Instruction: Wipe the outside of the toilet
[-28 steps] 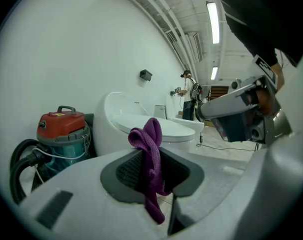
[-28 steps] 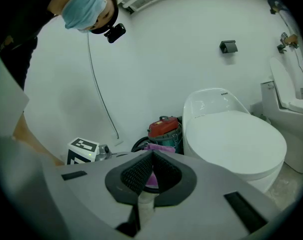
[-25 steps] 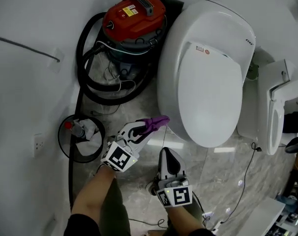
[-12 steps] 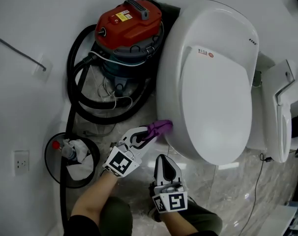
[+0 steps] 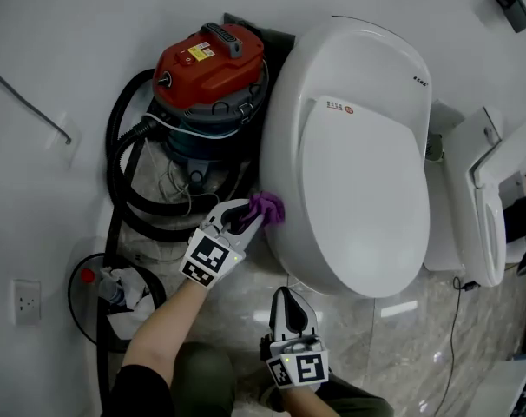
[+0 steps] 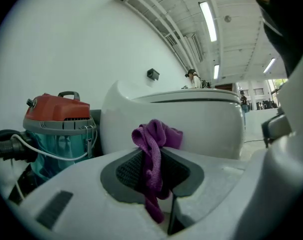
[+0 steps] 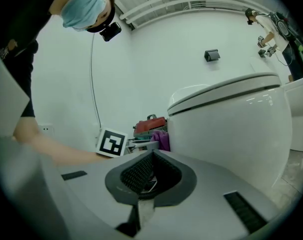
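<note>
While the left gripper (image 5: pixel 245 221) clamps a purple cloth (image 5: pixel 268 207) at the toilet (image 5: pixel 291 120) flank, steady pressure along the curve looks wise; the right gripper (image 5: pixel 286 306) hangs closed, empty

The toilet (image 5: pixel 358 189) is glossy, smooth white ware, the purple cloth (image 5: pixel 268 207) fuzzy and matt, the floor (image 5: pixel 376 337) polished stone.

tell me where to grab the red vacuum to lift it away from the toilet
By the black carry handle arching over the red vacuum lid, coming straight down from above: the black hose loops beside its body and the toilet crowds one side.
</note>
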### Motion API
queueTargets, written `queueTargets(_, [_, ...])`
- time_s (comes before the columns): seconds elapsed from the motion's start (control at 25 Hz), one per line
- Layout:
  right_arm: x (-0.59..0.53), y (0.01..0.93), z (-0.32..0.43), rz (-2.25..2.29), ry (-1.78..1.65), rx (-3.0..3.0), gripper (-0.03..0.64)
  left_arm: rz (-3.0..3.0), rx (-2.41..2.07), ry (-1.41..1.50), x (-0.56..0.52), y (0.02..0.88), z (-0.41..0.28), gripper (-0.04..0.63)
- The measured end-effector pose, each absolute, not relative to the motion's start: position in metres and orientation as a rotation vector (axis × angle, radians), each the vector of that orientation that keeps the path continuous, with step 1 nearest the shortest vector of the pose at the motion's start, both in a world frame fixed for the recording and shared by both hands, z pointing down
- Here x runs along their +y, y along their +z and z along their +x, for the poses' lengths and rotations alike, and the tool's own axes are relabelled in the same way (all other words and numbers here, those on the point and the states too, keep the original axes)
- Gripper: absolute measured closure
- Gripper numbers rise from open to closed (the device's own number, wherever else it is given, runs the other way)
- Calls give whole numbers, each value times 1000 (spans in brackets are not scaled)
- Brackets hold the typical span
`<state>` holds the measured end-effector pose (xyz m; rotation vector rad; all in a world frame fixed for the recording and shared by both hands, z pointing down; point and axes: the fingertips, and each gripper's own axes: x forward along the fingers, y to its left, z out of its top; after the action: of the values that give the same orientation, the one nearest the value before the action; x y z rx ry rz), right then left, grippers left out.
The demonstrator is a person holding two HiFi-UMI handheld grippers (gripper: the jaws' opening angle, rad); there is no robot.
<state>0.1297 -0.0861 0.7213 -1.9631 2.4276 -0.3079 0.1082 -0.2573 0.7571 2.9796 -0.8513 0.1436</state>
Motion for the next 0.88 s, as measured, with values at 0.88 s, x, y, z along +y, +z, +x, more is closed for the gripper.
queueTargets(0.88, [-54,745,135,-2055,-349,2425,618,2800,-1012,-21,-350,769,88,517])
